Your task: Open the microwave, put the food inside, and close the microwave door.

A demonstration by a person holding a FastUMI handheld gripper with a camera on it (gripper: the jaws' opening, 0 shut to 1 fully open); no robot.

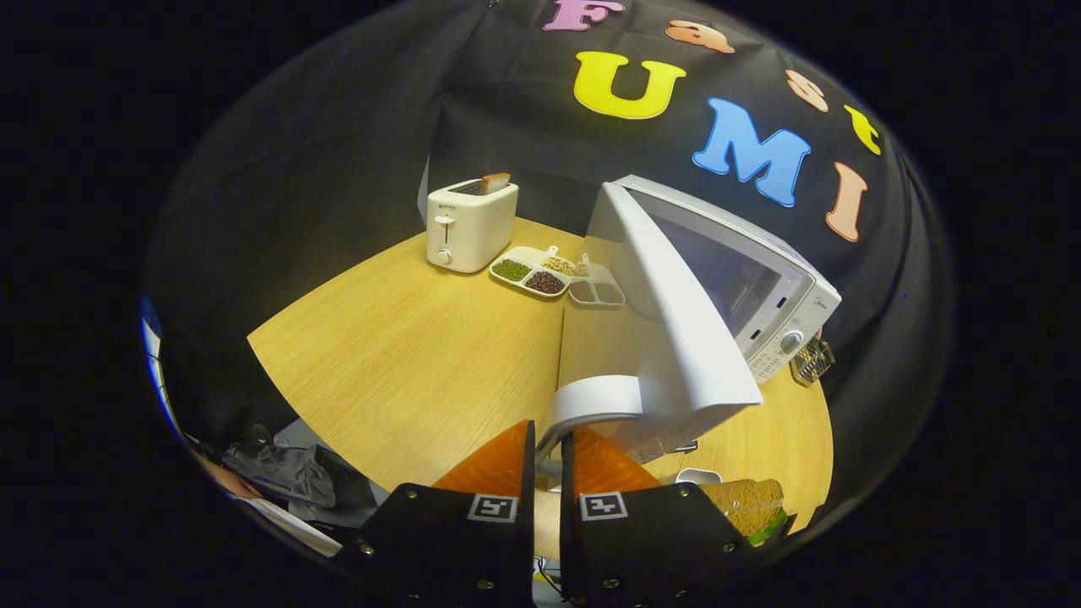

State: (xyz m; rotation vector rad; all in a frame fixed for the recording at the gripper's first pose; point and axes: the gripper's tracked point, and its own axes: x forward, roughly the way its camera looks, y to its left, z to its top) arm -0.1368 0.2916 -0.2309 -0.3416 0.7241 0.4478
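Observation:
The white microwave (pixel 760 295) stands on the wooden table (pixel 405 355) with its door (pixel 676 321) swung wide open toward me. The door's white handle (pixel 595 401) runs down between my orange fingers (pixel 498 464), and my gripper (pixel 549 439) is shut on its lower end. The oven's cavity shows behind the door, dark and hard to see into. The food, a brown-bread sandwich with green filling (pixel 747 502), lies on the table just right of my fingers, below the door's edge.
A white toaster (pixel 469 224) with a bread slice in it stands at the table's far side. White divided trays of beans and grains (pixel 540 274) lie between toaster and microwave. A small wire basket (pixel 812 361) sits right of the microwave. Dark bags (pixel 287 473) lie beyond the table's left edge.

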